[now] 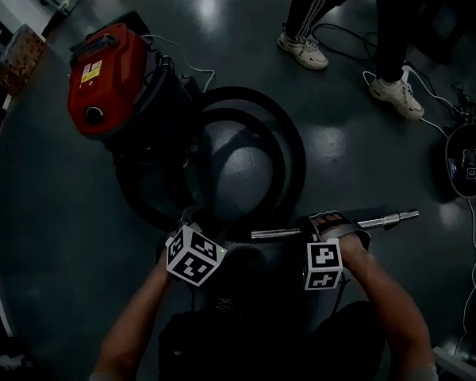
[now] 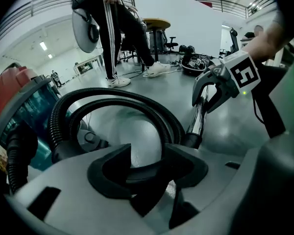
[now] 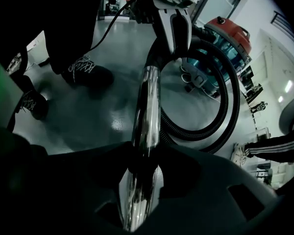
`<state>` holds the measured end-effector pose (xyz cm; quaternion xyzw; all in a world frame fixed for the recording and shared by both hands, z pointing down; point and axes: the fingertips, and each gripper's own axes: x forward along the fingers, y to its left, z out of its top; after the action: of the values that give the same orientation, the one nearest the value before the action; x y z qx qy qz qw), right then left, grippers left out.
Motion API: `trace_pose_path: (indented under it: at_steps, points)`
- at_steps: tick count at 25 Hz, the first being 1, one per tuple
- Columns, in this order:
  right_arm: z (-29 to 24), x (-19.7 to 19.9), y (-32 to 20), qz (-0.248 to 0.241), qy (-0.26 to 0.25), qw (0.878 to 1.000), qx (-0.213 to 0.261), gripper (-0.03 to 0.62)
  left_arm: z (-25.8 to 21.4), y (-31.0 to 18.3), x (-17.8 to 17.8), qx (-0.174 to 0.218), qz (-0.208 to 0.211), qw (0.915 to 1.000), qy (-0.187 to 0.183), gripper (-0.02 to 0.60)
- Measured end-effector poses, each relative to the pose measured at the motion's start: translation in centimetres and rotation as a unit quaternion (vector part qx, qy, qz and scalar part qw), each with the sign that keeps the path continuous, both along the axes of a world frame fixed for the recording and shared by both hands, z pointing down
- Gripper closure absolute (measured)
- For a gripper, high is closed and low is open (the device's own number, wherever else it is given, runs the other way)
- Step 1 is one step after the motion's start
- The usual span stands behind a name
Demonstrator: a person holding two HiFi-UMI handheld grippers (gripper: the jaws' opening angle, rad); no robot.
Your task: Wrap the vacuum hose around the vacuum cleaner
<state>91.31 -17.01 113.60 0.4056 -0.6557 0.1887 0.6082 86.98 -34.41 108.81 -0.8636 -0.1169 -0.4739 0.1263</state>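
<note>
Left gripper (image 2: 148,166) clamps the hose (image 2: 137,102); right gripper (image 3: 142,175) clamps the tube (image 3: 147,106). Lower both together, keeping coils flat beside the vacuum (image 1: 103,78).

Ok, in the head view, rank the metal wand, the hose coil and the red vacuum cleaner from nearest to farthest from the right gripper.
1. metal wand: gripped between the jaws of the right gripper, sticking out to its right.
2. hose coil: on the floor just beyond it, up and left.
3. red vacuum cleaner: far upper left, past the coil.
</note>
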Motion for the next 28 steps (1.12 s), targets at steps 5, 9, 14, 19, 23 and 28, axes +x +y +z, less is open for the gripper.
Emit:
trace_pose_path:
  at_steps: [5, 9, 14, 19, 23, 28]
  points:
    - [3.0, -0.3, -1.3, -0.008, -0.013, 1.0, -0.005, 0.418, 1.8, -1.0, -0.5, 0.002, -0.006, 1.0, -0.007, 0.359]
    - [4.6, -0.4, -2.0, 0.007, -0.035, 0.999, -0.012, 0.418, 2.5, -1.8, -0.1, 0.01, -0.007, 0.9998, -0.014, 0.359]
    - [5.7, -0.3, -2.6, 0.018, -0.071, 0.997, -0.017, 0.418, 3.7, -2.1, 0.6, 0.011, -0.015, 0.999, -0.041, 0.359]
    - [6.0, -0.5, -2.8, 0.025, -0.121, 0.992, -0.015, 0.418, 4.8, -1.9, 0.8, 0.01, -0.009, 0.9979, -0.062, 0.359]
    - [6.0, -0.7, -3.0, 0.037, -0.165, 0.985, -0.021, 0.418, 5.2, -1.6, 1.0, 0.013, 0.0, 0.9971, -0.075, 0.359]
    - [6.5, -0.8, -3.2, 0.069, -0.219, 0.973, -0.019, 0.418, 6.1, -1.6, 1.1, 0.013, -0.005, 0.9963, -0.085, 0.359]
